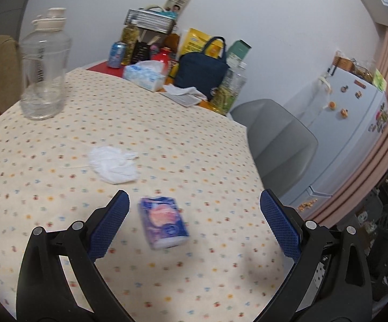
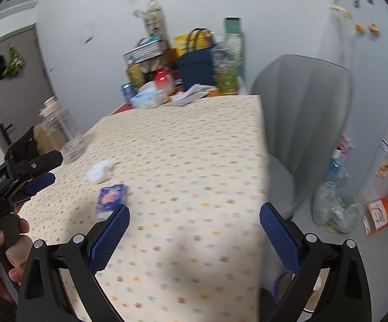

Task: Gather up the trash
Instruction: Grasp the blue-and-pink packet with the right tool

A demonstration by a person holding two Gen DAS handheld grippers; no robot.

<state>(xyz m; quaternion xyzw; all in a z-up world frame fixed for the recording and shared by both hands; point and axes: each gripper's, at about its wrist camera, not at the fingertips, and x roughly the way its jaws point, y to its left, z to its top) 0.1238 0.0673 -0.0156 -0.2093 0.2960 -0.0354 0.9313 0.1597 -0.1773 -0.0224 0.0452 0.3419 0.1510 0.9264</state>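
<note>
A blue and pink tissue packet (image 1: 164,222) lies on the dotted tablecloth (image 1: 180,145), between the open jaws of my left gripper (image 1: 194,204), nearer the left finger. A crumpled white tissue (image 1: 113,162) lies just beyond it. My left gripper hovers above the cloth, empty. My right gripper (image 2: 194,214) is open and empty over the table's near right part; the packet (image 2: 110,198) and the tissue (image 2: 100,171) lie to its left. The left gripper (image 2: 30,177) shows at the left edge of the right wrist view.
An empty clear bottle (image 1: 43,67) stands at the far left of the table. Clutter fills the far end: tissue box (image 1: 145,75), navy bag (image 1: 202,72), can (image 1: 116,55). A grey chair (image 2: 301,123) stands right of the table, with a clear trash bag (image 2: 336,209) on the floor.
</note>
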